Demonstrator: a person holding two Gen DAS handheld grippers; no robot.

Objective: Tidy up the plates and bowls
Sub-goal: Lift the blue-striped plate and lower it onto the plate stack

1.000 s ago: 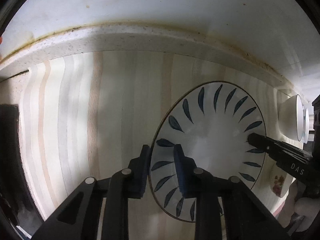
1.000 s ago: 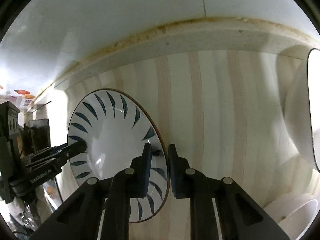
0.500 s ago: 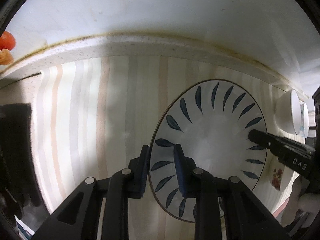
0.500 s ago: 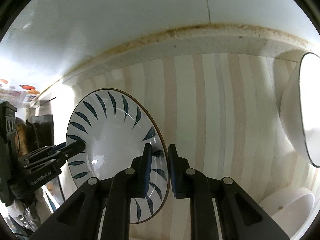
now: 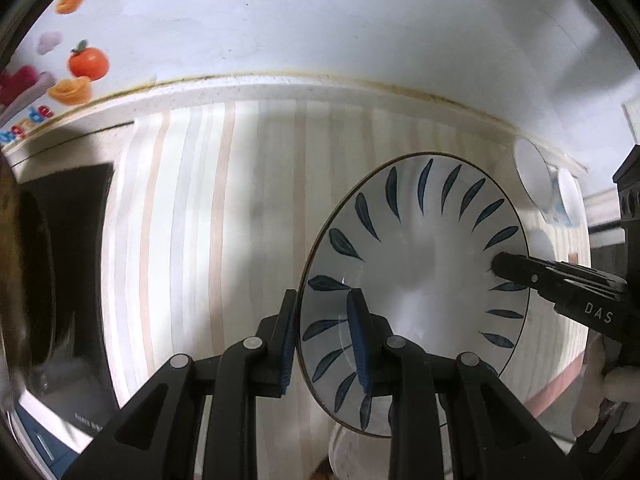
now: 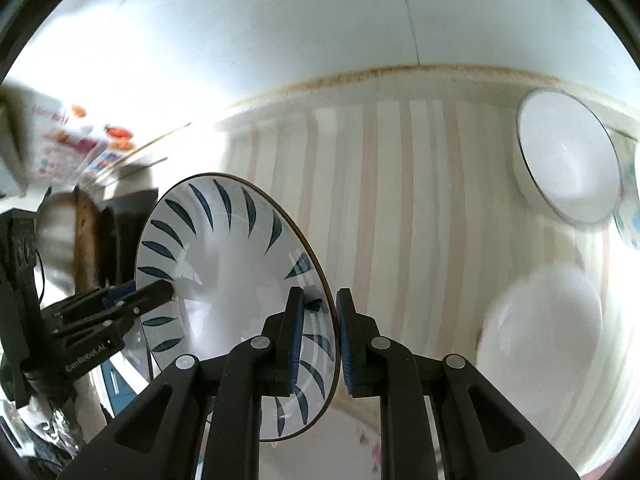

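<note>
**Plate lifted clear, carried between two grippers**

Since a second ago the leaf-patterned plate [image 5: 416, 292] has risen off the striped tabletop [image 5: 224, 216]: the surface now sits farther below, and more of the wall and its fruit stickers [image 5: 84, 64] show in the left wrist view. The grip itself has not changed.

On the left, the left hand-held gripper [image 5: 324, 336] is clenched on the plate's left rim, one pad under the rim and one on the painted face. On the right, the right hand-held gripper [image 6: 318, 336] pinches the opposite rim the same way. The plate hangs between them, above the tabletop and slightly tilted.

To carry this well, I judge both hands should travel together at one pace and keep the plate close to level; if they drift apart or twist against each other, the glazed rim could slide out of the pads. Setting it down flat before either gripper lets go looks safest.

Around it, going left to right: a dark appliance [image 5: 68, 280] sits at the tabletop's left edge; a white bowl [image 6: 568, 160] stands near the back wall to the right, with another pale dish [image 6: 540, 328], blurred, nearer. A floral plate [image 6: 320, 448] lies directly beneath the carried one. Those right-hand dishes crowd any path that way.
</note>
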